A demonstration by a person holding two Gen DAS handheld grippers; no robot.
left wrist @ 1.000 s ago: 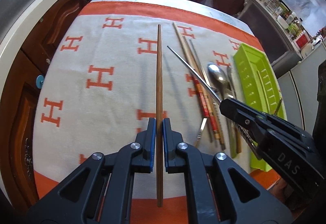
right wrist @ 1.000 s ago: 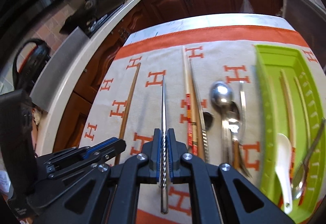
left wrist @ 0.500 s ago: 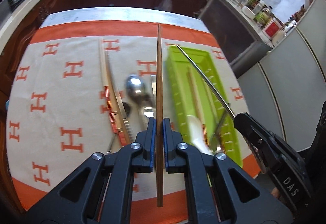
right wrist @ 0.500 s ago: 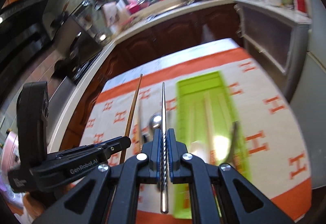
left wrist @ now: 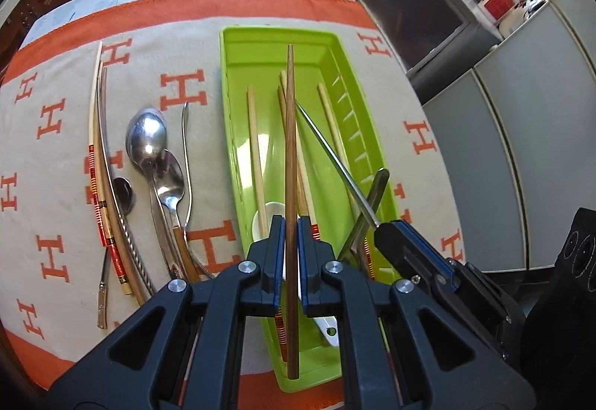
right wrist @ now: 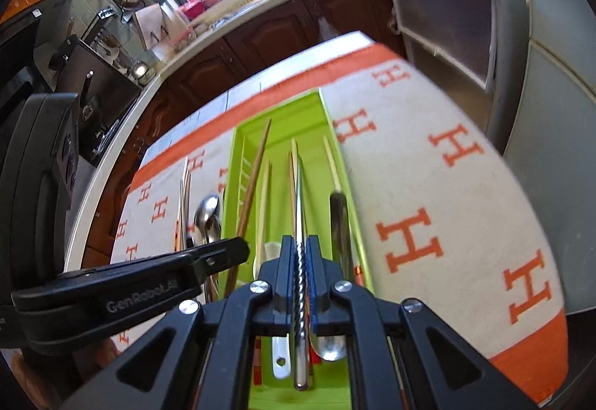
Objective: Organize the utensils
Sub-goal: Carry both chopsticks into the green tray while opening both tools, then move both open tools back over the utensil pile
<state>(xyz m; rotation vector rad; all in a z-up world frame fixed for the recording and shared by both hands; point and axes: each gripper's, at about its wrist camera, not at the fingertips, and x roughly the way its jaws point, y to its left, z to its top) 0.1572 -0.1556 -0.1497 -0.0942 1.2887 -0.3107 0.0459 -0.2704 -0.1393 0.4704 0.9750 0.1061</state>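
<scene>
My left gripper (left wrist: 291, 223) is shut on a dark wooden chopstick (left wrist: 290, 134), held lengthwise over the green tray (left wrist: 231, 134). My right gripper (right wrist: 301, 246) is shut on a twisted metal chopstick (right wrist: 300, 201), also above the green tray (right wrist: 337, 134). The right gripper (left wrist: 395, 229) reaches in from the lower right of the left wrist view, its metal chopstick (left wrist: 335, 164) slanting across the tray. Several wooden chopsticks, a white spoon (left wrist: 259, 223) and a metal utensil lie inside the tray. Loose spoons (left wrist: 147, 138) and chopsticks (left wrist: 98, 156) lie on the cloth left of it.
An orange-and-cream cloth (left wrist: 67, 186) with H marks covers the table. Dark wooden cabinets (right wrist: 231, 59) and a counter with pots stand beyond the far edge. Grey cupboard doors (left wrist: 521, 149) rise to the right of the table.
Both grippers have carried their chopsticks to the right, from over the bare cloth and loose utensils to above the green tray. Neither grip has changed.
</scene>
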